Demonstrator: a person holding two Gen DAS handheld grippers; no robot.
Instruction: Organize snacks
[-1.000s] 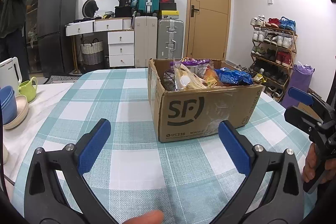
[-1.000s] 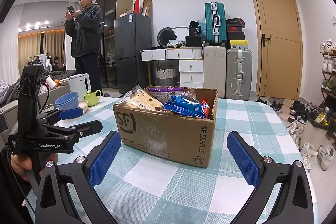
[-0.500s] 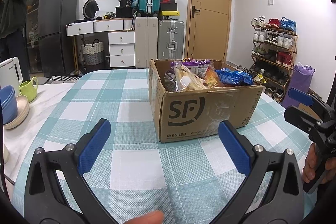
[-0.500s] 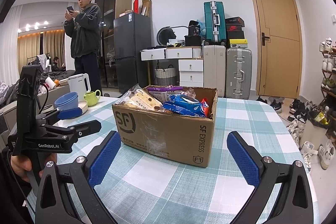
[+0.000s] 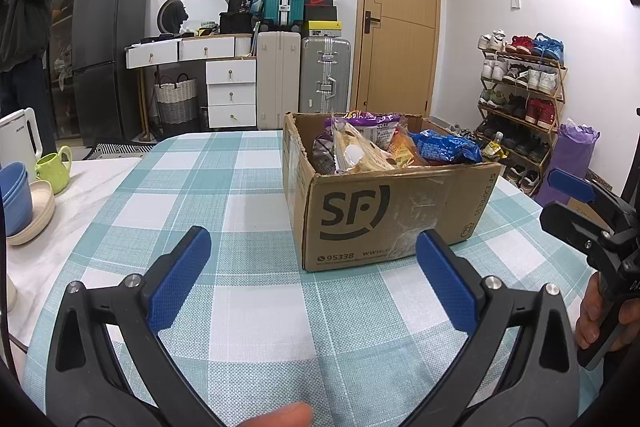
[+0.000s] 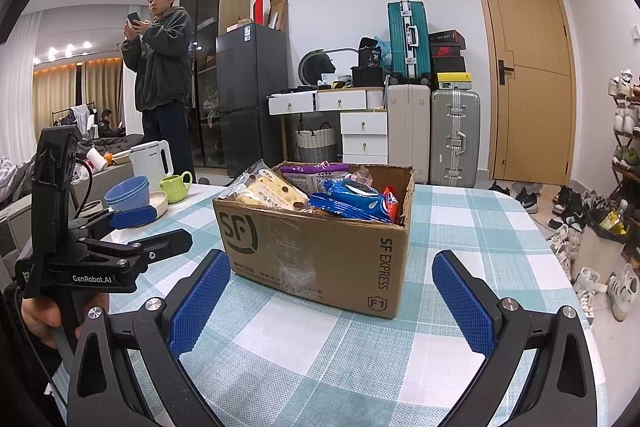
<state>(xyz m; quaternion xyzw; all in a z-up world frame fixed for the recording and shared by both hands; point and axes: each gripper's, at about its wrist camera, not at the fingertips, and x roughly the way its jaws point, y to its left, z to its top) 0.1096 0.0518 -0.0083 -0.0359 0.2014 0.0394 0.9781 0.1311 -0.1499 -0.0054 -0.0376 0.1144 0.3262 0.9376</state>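
A brown SF cardboard box [image 5: 384, 215] stands on the checked tablecloth, full of snack packs. It also shows in the right wrist view [image 6: 320, 251]. On top lie a blue cookie pack [image 6: 352, 205], a clear pack of pale cakes [image 6: 272, 193] and a purple pack [image 5: 370, 125]. My left gripper [image 5: 314, 283] is open and empty, a short way in front of the box. My right gripper [image 6: 332, 303] is open and empty, in front of the box's right corner.
Blue bowls [image 6: 128, 193], a green cup [image 6: 176, 185] and a white kettle [image 6: 150, 161] stand at the table's left end. A person [image 6: 160, 75] stands beyond them. Suitcases, drawers and a shoe rack [image 5: 520, 99] line the walls.
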